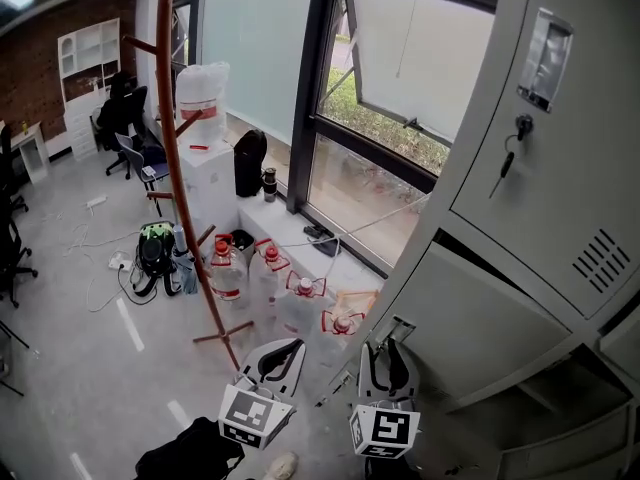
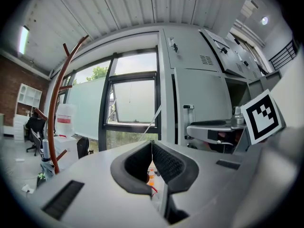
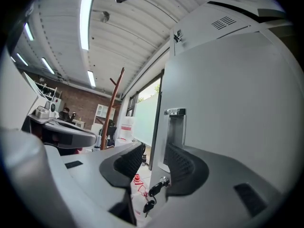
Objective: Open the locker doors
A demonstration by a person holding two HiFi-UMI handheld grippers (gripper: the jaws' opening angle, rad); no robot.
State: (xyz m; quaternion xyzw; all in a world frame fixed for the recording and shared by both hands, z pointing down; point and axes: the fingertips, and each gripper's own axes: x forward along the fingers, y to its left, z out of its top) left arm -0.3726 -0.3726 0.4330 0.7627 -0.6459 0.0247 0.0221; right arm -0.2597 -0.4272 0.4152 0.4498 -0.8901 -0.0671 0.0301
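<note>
The grey locker [image 1: 560,198] fills the right of the head view. Its upper door [image 1: 540,168] is closed, with a key [image 1: 505,158] hanging in the lock. The lower door [image 1: 480,318] stands swung out toward me. My right gripper [image 1: 386,360] is open at that door's free edge. In the right gripper view the door edge [image 3: 160,127], its recessed handle [image 3: 175,122] and a dangling key [image 3: 153,191] lie between the spread pads [image 3: 128,160], which do not press on it. My left gripper [image 1: 275,361] hangs beside it, shut and empty, its pads [image 2: 142,160] meeting at the tips.
A red-brown coat stand [image 1: 180,168] rises just left of the grippers. Several water bottles [image 1: 300,293] stand on the floor by the window [image 1: 400,88]. A backpack [image 1: 155,253] and a black bag [image 1: 190,453] lie on the floor, with office chairs [image 1: 130,128] further back.
</note>
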